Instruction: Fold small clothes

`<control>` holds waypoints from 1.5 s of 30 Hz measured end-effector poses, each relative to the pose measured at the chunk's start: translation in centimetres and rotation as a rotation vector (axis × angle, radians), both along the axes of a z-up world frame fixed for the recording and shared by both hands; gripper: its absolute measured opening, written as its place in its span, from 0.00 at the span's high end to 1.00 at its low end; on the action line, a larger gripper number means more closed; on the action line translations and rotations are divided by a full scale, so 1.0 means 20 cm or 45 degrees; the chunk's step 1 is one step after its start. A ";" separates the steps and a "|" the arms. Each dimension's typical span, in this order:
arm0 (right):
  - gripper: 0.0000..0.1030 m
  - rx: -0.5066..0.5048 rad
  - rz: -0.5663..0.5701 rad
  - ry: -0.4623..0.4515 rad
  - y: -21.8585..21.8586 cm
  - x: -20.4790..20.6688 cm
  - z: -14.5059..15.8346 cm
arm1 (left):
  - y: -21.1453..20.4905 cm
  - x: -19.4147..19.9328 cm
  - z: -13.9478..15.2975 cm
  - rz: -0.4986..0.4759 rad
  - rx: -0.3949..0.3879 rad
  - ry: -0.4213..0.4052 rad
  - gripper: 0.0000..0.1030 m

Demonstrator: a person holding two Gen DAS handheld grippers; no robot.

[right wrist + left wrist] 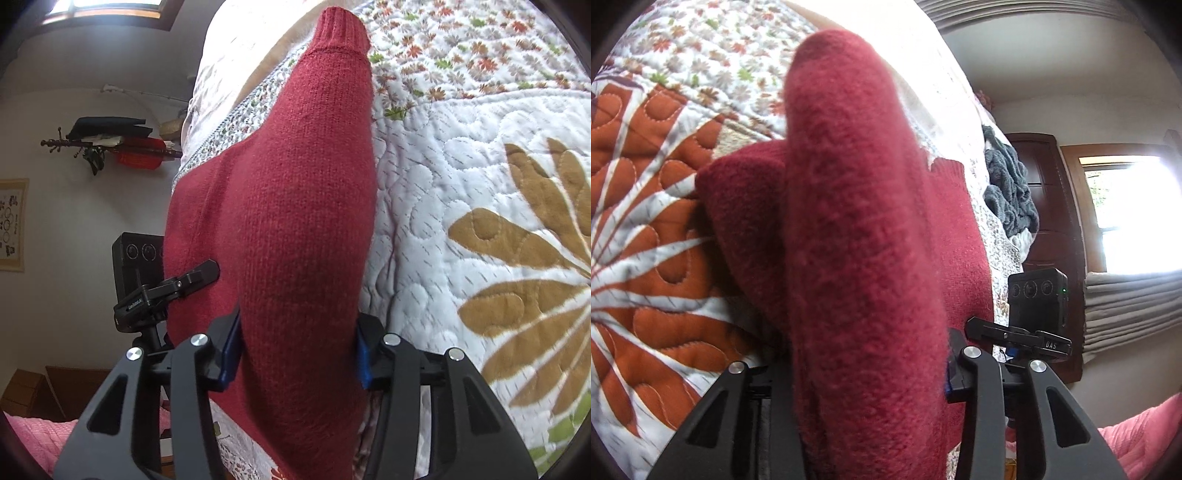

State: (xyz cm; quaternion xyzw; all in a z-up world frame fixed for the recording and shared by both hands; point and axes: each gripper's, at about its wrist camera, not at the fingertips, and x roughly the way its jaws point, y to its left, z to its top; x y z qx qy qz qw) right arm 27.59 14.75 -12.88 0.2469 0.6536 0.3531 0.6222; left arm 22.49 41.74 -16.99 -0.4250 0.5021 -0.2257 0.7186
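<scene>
A dark red knit sweater (857,229) lies on the quilted bedspread (646,206). A thick fold of it rises up through my left gripper (864,384), which is shut on it. Cloth hides the left finger's pad; the right one's blue pad edge (948,387) shows. In the right wrist view a sleeve of the sweater (295,206) with a ribbed cuff (341,31) runs away from me. My right gripper (297,354) is shut on that sleeve, its blue pads (231,350) pressed against both sides. Each view shows the other gripper's black camera unit (1038,295) (135,258) close beside the sweater.
The quilt (480,184) carries floral and leaf patterns. A grey blanket (1008,184) lies at the bed's far edge, near a dark wooden door (1052,206) and a bright window (1130,214). Pink cloth (33,435) lies low. A wall rack (110,142) holds items.
</scene>
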 end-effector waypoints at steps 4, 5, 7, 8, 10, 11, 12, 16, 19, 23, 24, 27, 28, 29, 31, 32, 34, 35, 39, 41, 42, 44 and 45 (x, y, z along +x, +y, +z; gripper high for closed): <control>0.55 0.000 -0.012 -0.006 -0.08 -0.03 0.07 | -0.06 -0.03 0.04 -0.020 -0.034 -0.017 0.62; 0.55 0.001 -0.019 -0.003 -0.11 -0.03 0.08 | -0.07 -0.04 0.05 -0.026 -0.045 -0.018 0.62; 0.55 -0.007 -0.032 -0.003 -0.18 -0.05 0.12 | -0.13 -0.05 0.07 -0.039 -0.068 -0.017 0.62; 0.55 -0.016 -0.036 -0.007 -0.23 -0.07 0.14 | -0.16 -0.06 0.07 -0.047 -0.080 -0.018 0.62; 0.55 -0.028 -0.042 -0.016 -0.30 -0.10 0.19 | -0.23 -0.08 0.08 -0.060 -0.105 -0.019 0.62; 0.55 -0.034 -0.047 -0.020 -0.33 -0.12 0.21 | -0.26 -0.08 0.09 -0.066 -0.118 -0.019 0.62; 0.55 -0.041 -0.054 -0.024 -0.38 -0.14 0.23 | -0.31 -0.09 0.11 -0.073 -0.133 -0.019 0.62; 0.55 -0.058 -0.082 -0.030 -0.56 -0.20 0.31 | -0.47 -0.11 0.15 -0.096 -0.151 -0.022 0.62; 0.55 -0.073 -0.091 -0.032 -0.68 -0.24 0.34 | -0.61 -0.10 0.19 -0.106 -0.151 -0.018 0.62; 0.55 -0.096 -0.107 -0.039 -0.83 -0.28 0.35 | -0.74 -0.12 0.21 -0.108 -0.139 -0.012 0.62; 0.55 -0.098 -0.111 -0.037 -0.85 -0.28 0.34 | -0.77 -0.12 0.20 -0.104 -0.138 -0.005 0.62; 0.55 -0.108 -0.131 -0.012 -0.94 -0.28 0.27 | -0.88 -0.07 0.19 -0.100 -0.101 0.007 0.62; 0.55 -0.114 -0.135 -0.002 -0.95 -0.28 0.24 | -0.91 -0.06 0.17 -0.105 -0.076 0.012 0.62; 0.55 -0.120 -0.136 0.006 -0.97 -0.29 0.21 | -0.93 -0.06 0.15 -0.104 -0.066 0.026 0.62; 0.55 -0.137 -0.144 0.031 -1.00 -0.29 0.13 | -1.00 -0.03 0.10 -0.097 -0.045 0.061 0.62; 0.55 -0.142 -0.148 0.041 -1.01 -0.29 0.10 | -1.03 -0.02 0.08 -0.098 -0.017 0.073 0.61; 0.54 -0.142 -0.144 0.037 -1.02 -0.29 0.05 | -1.05 -0.01 0.04 -0.097 0.018 0.078 0.60; 0.54 -0.144 -0.140 0.028 -1.02 -0.30 0.03 | -1.05 -0.01 0.03 -0.094 0.021 0.075 0.58; 0.45 -0.151 -0.135 0.007 -1.05 -0.32 -0.01 | -1.09 0.02 0.03 -0.091 0.074 0.068 0.51; 0.39 -0.144 -0.147 0.020 -1.05 -0.34 -0.02 | -1.13 0.01 0.03 -0.090 0.089 0.070 0.49; 0.38 -0.142 -0.149 0.026 -1.06 -0.34 -0.02 | -1.14 0.01 0.04 -0.090 0.091 0.072 0.49; 0.35 -0.150 -0.149 0.029 -1.08 -0.36 -0.02 | -1.13 -0.03 0.03 -0.091 0.102 0.081 0.47; 0.34 -0.154 -0.145 0.026 -1.08 -0.37 -0.01 | -1.15 -0.03 0.05 -0.091 0.112 0.087 0.46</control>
